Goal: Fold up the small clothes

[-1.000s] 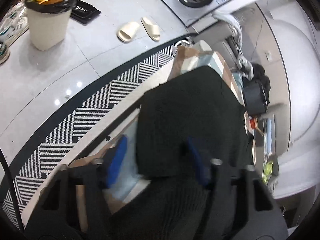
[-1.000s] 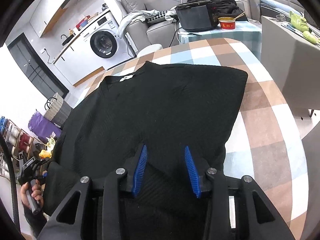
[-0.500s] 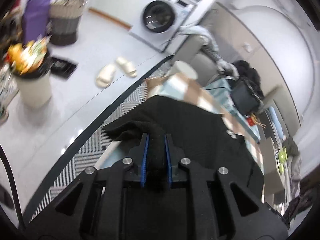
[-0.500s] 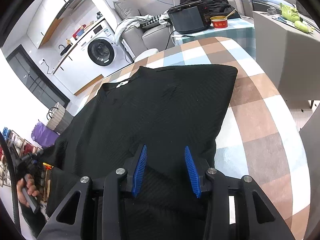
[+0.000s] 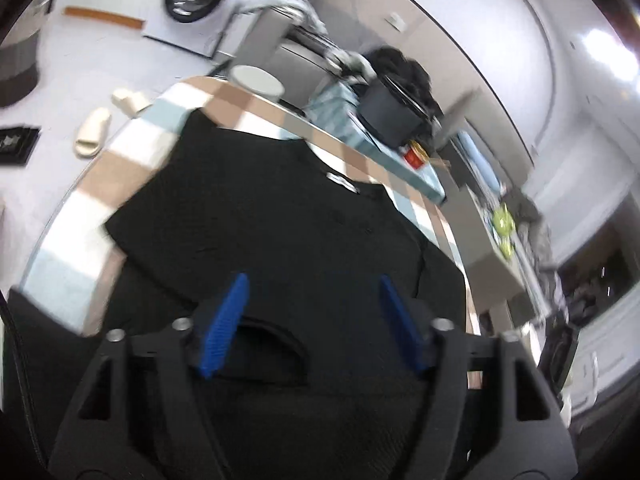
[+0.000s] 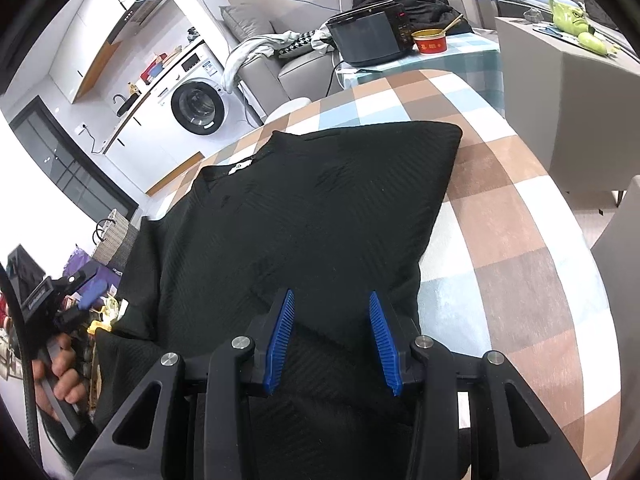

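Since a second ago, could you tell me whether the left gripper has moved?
Yes. The left gripper, jaws opening and empty, has risen beside the checked table, off the black top.

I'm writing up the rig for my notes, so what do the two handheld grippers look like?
Both the left gripper and the right gripper are matte black frames with triangular cut-outs and silver bolt heads. Each has two ribbed blue pads. A black cable runs beside the hand on the left gripper's black handle.
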Demonstrator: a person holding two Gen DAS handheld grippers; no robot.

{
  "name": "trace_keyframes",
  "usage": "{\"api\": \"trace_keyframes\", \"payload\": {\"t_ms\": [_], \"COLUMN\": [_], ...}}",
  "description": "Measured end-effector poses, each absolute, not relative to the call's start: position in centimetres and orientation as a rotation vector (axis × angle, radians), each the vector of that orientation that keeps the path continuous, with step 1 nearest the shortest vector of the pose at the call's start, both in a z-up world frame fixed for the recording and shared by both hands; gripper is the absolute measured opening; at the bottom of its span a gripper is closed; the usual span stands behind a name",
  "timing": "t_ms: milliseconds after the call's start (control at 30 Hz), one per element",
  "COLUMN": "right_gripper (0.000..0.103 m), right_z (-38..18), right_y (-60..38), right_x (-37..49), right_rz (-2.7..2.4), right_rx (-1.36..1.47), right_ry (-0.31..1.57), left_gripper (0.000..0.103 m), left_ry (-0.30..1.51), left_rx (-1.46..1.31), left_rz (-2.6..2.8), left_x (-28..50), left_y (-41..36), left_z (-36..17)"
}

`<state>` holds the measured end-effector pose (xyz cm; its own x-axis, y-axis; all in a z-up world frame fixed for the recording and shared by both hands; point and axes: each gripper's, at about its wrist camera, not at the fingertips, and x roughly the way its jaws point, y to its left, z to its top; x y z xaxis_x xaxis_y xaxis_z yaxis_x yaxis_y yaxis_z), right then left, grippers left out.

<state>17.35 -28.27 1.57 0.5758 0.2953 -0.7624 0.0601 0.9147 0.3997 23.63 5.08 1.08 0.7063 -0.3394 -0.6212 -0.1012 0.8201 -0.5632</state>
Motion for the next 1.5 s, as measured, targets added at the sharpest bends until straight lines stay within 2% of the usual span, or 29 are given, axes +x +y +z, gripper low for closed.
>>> {"api": "trace_keyframes", "payload": {"t_ms": [200,367,400,433,467,500,567,600,833,900,967,1000,1033,1167,1400,1500], "right_gripper": [0.040,0.040,0.040,0.040,0.040,0.040,0.040,0.040,0.040,0.040,0.040,0.040,0.040,0.045,0.046,0.046], "right_z": [1.0,0.7,0.7,0.8,0.8,0.8,0.8,0.8,0.9,1.0,1.3,1.4,1.5,1.5,-0.6,-1.4], "right_y": [-28.1,-27.6,-27.6,-27.6,-27.7,-27.8,-28.1,-28.3,-28.9,-28.8,-28.9,-29.0,-29.1,-30.3,-31.9,-31.8], "right_x": [17.4,17.5,17.4,17.3,17.2,17.1,16.8,16.7,16.4,16.4,16.3,16.3,16.1,15.9,18.5,20.0], "right_rz": [0.148,0.157,0.154,0.150,0.144,0.139,0.127,0.119,0.100,0.103,0.101,0.102,0.100,0.072,0.037,0.050], "right_rx": [0.421,0.418,0.417,0.416,0.418,0.421,0.429,0.432,0.438,0.430,0.430,0.429,0.427,0.417,0.411,0.417], "right_ry": [0.963,0.979,0.979,0.977,0.975,0.974,0.974,0.972,0.973,0.971,0.966,0.964,0.961,0.958,1.052,1.067], "left_gripper": [0.073,0.073,0.070,0.056,0.029,0.017,0.004,0.004,0.005,0.019,0.068,0.077,0.082,0.082,0.082,0.069], "left_ry": [0.821,0.874,0.891,0.904,0.901,0.899,0.880,0.855,0.719,0.729,0.750,0.746,0.730,0.765,0.963,1.010], "left_rx": [-0.643,-0.600,-0.592,-0.592,-0.594,-0.591,-0.573,-0.566,-0.510,-0.494,-0.449,-0.434,-0.420,-0.352,-0.365,-0.416], "left_rz": [0.078,0.204,0.210,0.220,0.225,0.219,0.190,0.177,-0.127,-0.253,-0.274,-0.258,-0.242,-0.121,0.153,0.134], "left_x": [22.9,26.2,27.2,27.9,28.4,28.5,28.9,29.1,30.9,32.4,33.2,33.0,32.7,31.7,29.6,29.4], "left_y": [11.4,14.7,15.4,15.5,15.4,15.7,15.3,14.9,8.3,5.3,2.9,2.5,2.3,3.9,11.7,12.9], "left_z": [-1.5,-4.0,-4.6,-5.1,-5.5,-5.8,-5.3,-5.0,2.8,4.2,5.0,5.1,5.3,3.7,-3.7,-6.0]}}
